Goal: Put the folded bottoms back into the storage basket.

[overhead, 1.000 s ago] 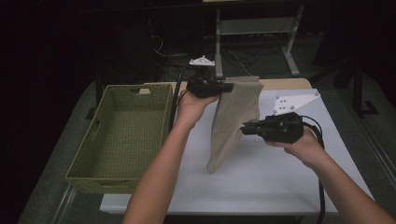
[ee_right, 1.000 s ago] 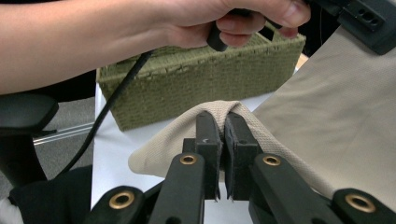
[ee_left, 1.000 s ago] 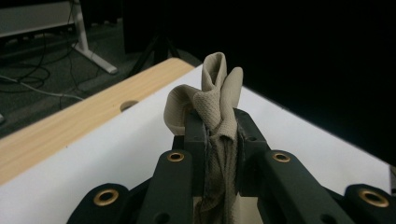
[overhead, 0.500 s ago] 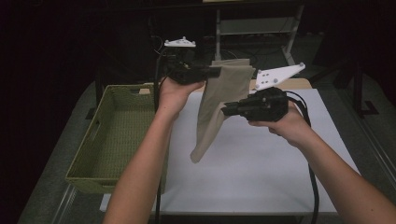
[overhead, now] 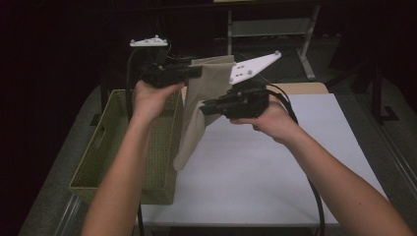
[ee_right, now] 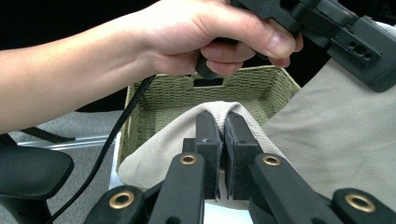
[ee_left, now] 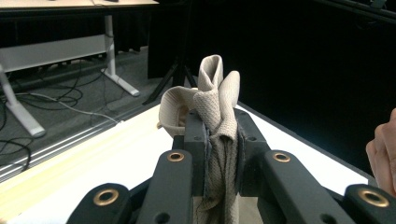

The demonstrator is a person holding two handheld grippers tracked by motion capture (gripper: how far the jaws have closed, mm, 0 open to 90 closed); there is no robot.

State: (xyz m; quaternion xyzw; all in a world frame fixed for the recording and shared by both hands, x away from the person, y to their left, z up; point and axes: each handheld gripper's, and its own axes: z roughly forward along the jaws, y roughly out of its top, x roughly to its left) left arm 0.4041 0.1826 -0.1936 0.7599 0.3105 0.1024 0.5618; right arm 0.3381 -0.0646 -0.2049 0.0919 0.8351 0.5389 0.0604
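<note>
**Carrying the cloth toward the basket**

Holding the beige woven cloth point(overhead: 196, 113) in the air with both claws, you are mid-carry, and it looks bound for the green wicker basket point(overhead: 98, 157). Your left claw point(overhead: 195, 72) is clamped on the bunched top edge of the cloth; in the left gripper view the fabric point(ee_left: 215, 116) is pinched tight between the pads and puffs out above them. Your right claw point(overhead: 205, 106) is closed on a fold lower down the same cloth, and in the right gripper view the fold point(ee_right: 219, 108) drapes over the tips of the closed jaws.

The cloth hangs just right of the basket, its lower corner dangling near the basket's right wall and above the white desk point(overhead: 295, 162), touching neither as far as can be told.

Your left hand point(overhead: 150, 96) is raised above the basket's far right corner, claw level and pointing away from the basket. Your right hand point(overhead: 268, 115) sits lower and further from the basket, its claw pointing back toward it.

Next, by my judgement, you should bring both hands over the basket's opening, lower until the hanging end settles inside, then release.
</note>
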